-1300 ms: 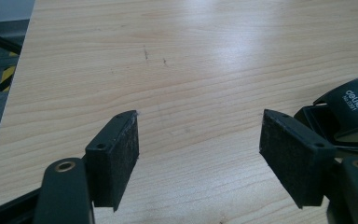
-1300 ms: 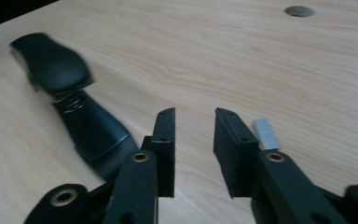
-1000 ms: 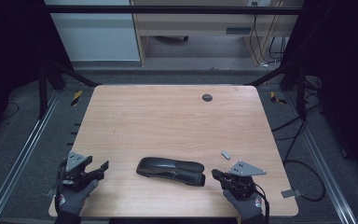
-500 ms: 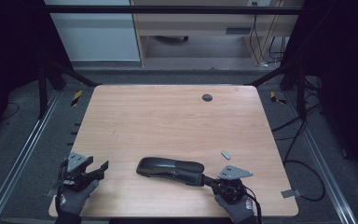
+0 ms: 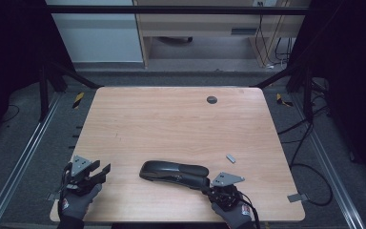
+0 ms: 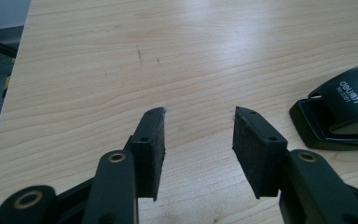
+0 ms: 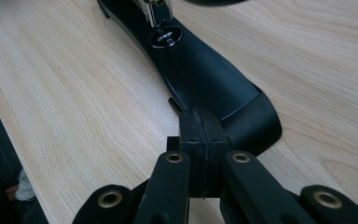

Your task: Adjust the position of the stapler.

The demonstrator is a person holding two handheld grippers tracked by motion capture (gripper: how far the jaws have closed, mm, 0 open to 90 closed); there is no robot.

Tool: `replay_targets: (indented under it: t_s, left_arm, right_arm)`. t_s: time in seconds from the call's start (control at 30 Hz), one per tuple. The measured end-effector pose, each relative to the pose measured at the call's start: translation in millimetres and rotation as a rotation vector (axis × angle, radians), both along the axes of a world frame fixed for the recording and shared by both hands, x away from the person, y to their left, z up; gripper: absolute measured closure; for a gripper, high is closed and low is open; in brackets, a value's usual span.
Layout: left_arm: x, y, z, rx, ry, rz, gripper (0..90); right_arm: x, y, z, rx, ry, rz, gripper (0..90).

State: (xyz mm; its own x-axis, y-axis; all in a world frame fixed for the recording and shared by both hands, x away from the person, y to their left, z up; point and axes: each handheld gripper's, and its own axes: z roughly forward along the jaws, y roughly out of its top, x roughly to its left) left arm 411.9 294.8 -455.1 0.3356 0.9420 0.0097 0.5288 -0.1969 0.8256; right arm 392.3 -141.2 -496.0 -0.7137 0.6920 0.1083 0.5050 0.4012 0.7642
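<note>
Down at the 6 o'clock edge of the wooden table lies a black stapler, long side running roughly 9 to 3 o'clock, and it's the thing both grippers are working around. It looks like a full-size desk model with a plastic shell over a metal core, so I'd guess it's stiff, moderately heavy for its size, and a bit slick on that glossy top. The hinged arm could flop open if you grab only the top half. Safest hold is probably across the narrow width at the back end near the hinge, or clamping top and base together mid-body. The right gripper has its jaws pressed together, nothing between them as far as I can see, with the tips right at the stapler's rear end, touching or almost. The left gripper sits at about 8 o'clock from the stapler, near it but apart; its jaws have just been closing yet a gap remains between the pads, with only bare tabletop between them. No containers anywhere on the table. Other bits: a small grey scrap lying at about 2 o'clock from the stapler, and a dark round grommet way up toward 12 o'clock.
</note>
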Motion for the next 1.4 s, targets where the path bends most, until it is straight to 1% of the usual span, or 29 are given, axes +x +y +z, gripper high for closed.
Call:
replay_targets:
  t_s: [0.07,0.1,0.17,0.2,0.3,0.5,0.53,0.57,0.6,0.63,0.67,0.73,0.77,0.83,0.9,0.97,1.23,1.33,1.4]
  left_arm:
    - [0.2,0.4,0.0,0.003,0.0,-0.002,53.8]
    - [0.2,0.5,-0.2,0.002,-0.001,-0.001,53.8]
    - [0.2,0.3,-0.3,-0.001,-0.001,0.002,53.8]
    - [0.3,0.3,-0.3,0.001,-0.002,0.0,53.9]
    - [0.1,0.0,-0.2,-0.001,-0.004,0.001,54.0]
    - [0.0,-0.1,-0.2,-0.002,-0.003,-0.001,54.4]
    - [0.1,-0.3,-0.2,-0.006,-0.005,-0.001,54.5]
    - [0.1,-0.3,-0.2,-0.006,-0.005,-0.001,54.6]
    - [0.1,-0.2,-0.2,-0.003,-0.003,-0.002,54.7]
    - [0.1,-0.2,-0.2,-0.003,-0.003,-0.002,54.8]
    - [0.0,-0.4,-0.1,-0.003,-0.003,-0.003,55.0]
    - [0.0,-0.4,0.1,-0.002,-0.003,-0.006,55.2]
    - [0.0,-0.9,-0.1,-0.006,-0.004,-0.005,55.8]
    - [0.1,-1.1,-0.3,-0.008,-0.005,-0.007,56.4]
    - [0.2,-1.3,-0.4,-0.009,-0.004,-0.01,57.1]
    - [0.2,-1.6,-0.5,-0.013,-0.002,-0.012,57.8]
    - [0.5,-2.6,-0.6,-0.014,-0.006,-0.016,60.0]
    - [0.6,-2.9,-0.6,-0.012,-0.008,-0.02,61.9]
    - [0.6,-3.3,-0.8,-0.015,-0.007,-0.024,62.3]
  right_arm:
    - [0.1,0.7,-0.7,-0.001,0.003,0.001,90.0]
    - [0.6,1.6,-2.0,-0.013,0.005,0.003,90.0]
    - [0.6,1.9,-2.4,-0.019,0.009,0.003,90.0]
    - [1.4,2.4,-3.9,-0.031,0.007,0.0,90.0]
    - [2.2,2.1,-4.2,-0.032,0.012,-0.003,90.0]
    - [2.3,2.2,-4.0,-0.039,0.006,-0.002,90.0]
    - [2.5,1.1,-3.3,-0.046,0.001,-0.018,90.0]
    - [2.5,1.1,-3.3,-0.046,0.001,-0.018,90.0]
    - [3.9,-0.7,-3.3,-0.045,-0.008,-0.032,90.0]
    - [3.9,-0.7,-3.3,-0.045,-0.008,-0.032,90.0]
    - [5.2,-2.4,-3.4,-0.042,-0.012,-0.045,90.0]
    - [5.6,-3.0,-3.0,-0.047,-0.011,-0.051,90.0]
    - [7.2,-3.8,-3.7,-0.049,-0.023,-0.053,90.0]
    - [7.8,-3.7,-3.2,-0.056,-0.023,-0.062,90.0]
    - [9.0,-4.0,-3.8,-0.053,-0.03,-0.067,90.0]
    - [9.9,-4.4,-3.7,-0.053,-0.026,-0.074,90.0]
    - [13.4,-5.0,-4.5,-0.053,-0.037,-0.084,90.0]
    - [15.8,-5.4,-5.1,-0.063,-0.049,-0.084,90.0]
    - [16.0,-5.2,-4.6,-0.059,-0.041,-0.088,90.0]
